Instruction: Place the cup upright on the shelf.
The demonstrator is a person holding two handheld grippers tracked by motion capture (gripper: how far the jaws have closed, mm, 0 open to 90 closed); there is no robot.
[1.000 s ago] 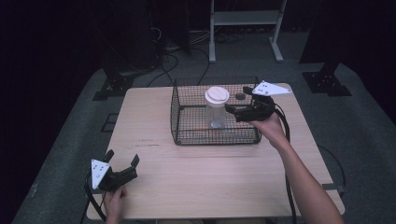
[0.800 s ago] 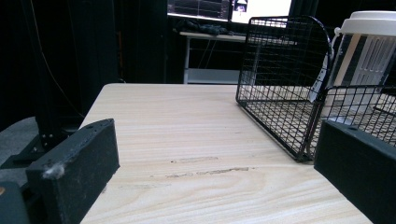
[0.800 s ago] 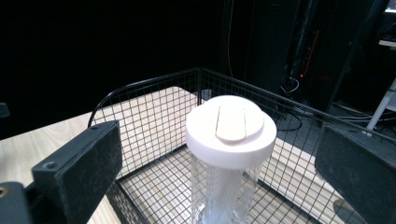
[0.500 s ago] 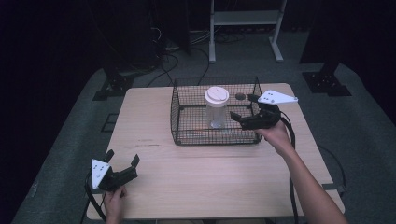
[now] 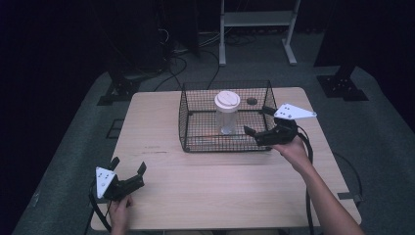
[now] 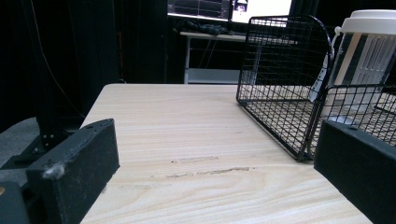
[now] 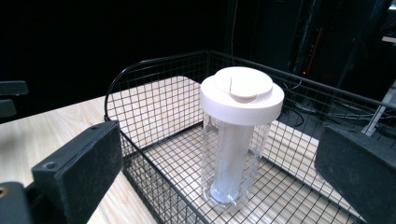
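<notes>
Stood upright inside the black wire-mesh basket (image 5: 195, 122) at twelve o'clock on the pale wooden desk (image 5: 235, 196): clear plastic tumbler with white lid (image 5: 227, 113). Gaped empty: right tool (image 5: 258, 121) at three o'clock of it, left tool (image 5: 128, 167) at seven o'clock.

clear cup (image 7: 236, 154) w/ white lid | upright | inside wire basket (image 7: 154, 140), mid-floor
</notes>
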